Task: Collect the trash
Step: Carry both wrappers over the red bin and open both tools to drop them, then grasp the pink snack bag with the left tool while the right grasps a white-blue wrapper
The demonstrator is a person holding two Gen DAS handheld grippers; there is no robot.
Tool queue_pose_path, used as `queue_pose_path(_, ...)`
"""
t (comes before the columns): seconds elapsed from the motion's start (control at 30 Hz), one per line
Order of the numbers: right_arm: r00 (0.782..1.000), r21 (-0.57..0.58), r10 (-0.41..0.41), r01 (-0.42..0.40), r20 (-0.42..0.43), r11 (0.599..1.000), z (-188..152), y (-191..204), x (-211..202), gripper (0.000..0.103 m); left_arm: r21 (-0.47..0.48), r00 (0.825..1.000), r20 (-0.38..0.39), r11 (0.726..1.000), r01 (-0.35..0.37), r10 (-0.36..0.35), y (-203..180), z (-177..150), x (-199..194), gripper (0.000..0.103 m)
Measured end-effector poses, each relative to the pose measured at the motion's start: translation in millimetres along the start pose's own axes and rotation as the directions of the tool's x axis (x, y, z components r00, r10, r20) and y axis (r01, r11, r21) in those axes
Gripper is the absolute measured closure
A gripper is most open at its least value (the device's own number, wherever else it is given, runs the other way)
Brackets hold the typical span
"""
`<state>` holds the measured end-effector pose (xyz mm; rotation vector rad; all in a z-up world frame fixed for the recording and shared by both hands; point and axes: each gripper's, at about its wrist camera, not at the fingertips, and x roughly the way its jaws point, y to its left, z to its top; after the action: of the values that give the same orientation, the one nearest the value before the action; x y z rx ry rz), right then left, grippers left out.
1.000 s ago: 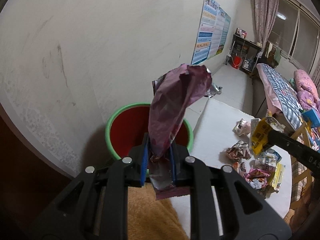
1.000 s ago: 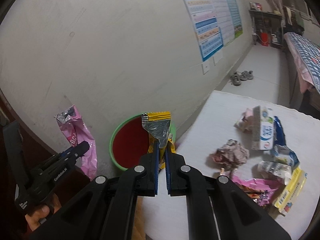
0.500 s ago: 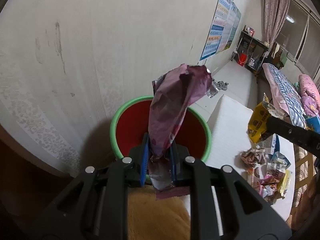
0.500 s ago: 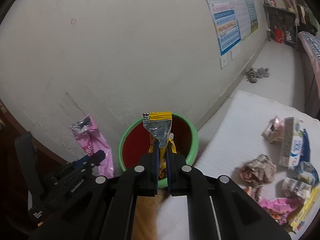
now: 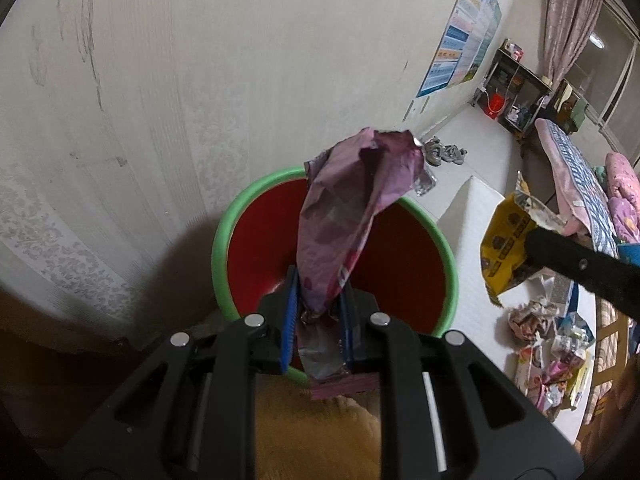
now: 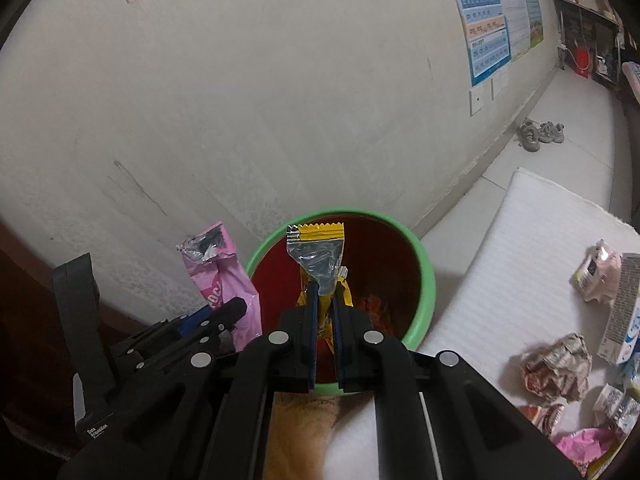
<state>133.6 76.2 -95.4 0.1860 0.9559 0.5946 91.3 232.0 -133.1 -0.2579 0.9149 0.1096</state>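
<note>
Trash is held in both tools: the left tool (image 5: 318,316) pinches a purple wrapper (image 5: 352,208) near its lower end, its long axis standing up from the jaws, and the right tool (image 6: 324,312) is clamped on a yellow wrapper (image 6: 318,254), also upright. Just ahead of and below each tool sits the bin (image 6: 426,280), red inside with a green rim (image 5: 224,216), against the wall. Both wrappers hang over its mouth, so letting go should drop them in; neither tool looks clearly nearer. Nothing blocks the fall. To the right of the tools, more trash (image 6: 556,366) lies on the white worktop (image 6: 480,280). Shoes (image 6: 540,132) sit far ahead on the floor.
</note>
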Motion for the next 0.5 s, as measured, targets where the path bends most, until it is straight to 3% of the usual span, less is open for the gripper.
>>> queue_pose_path(0.1, 1.000, -0.018, -0.001, 0.001, -0.003, 1.000, 2.5, 4.0, 7.2, 0.093, -0.010, 1.000, -0.015, 1.000, 0.004, -0.004, 3.3, 4.1, 7.7, 0.075)
queue_pose_path(0.13, 1.000, -0.024, -0.001, 0.001, -0.004, 1.000, 2.9, 5.5, 9.4, 0.089, -0.021, 1.000, -0.018, 1.000, 0.005, -0.006, 4.9, 5.1, 10.2, 0.059)
queue_pose_path(0.17, 1.000, -0.031, -0.004, 0.004, -0.007, 1.000, 4.1, 6.7, 12.8, 0.075, -0.037, 1.000, -0.011, 0.999, 0.012, -0.012, 7.4, 5.3, 11.4, 0.055)
queue_pose_path(0.2, 1.000, -0.032, -0.004, 0.003, -0.004, 0.999, 4.0, 7.6, 13.3, 0.062, -0.042, 1.000, -0.010, 0.999, 0.010, -0.011, 8.6, 5.5, 12.2, 0.055)
queue_pose_path(0.5, 1.000, -0.012, 0.001, 0.000, 0.007, 1.000, -2.9, 3.9, 9.8, 0.056, -0.038, 1.000, -0.010, 0.999, -0.015, 0.015, 12.1, -9.3, 7.2, 0.047)
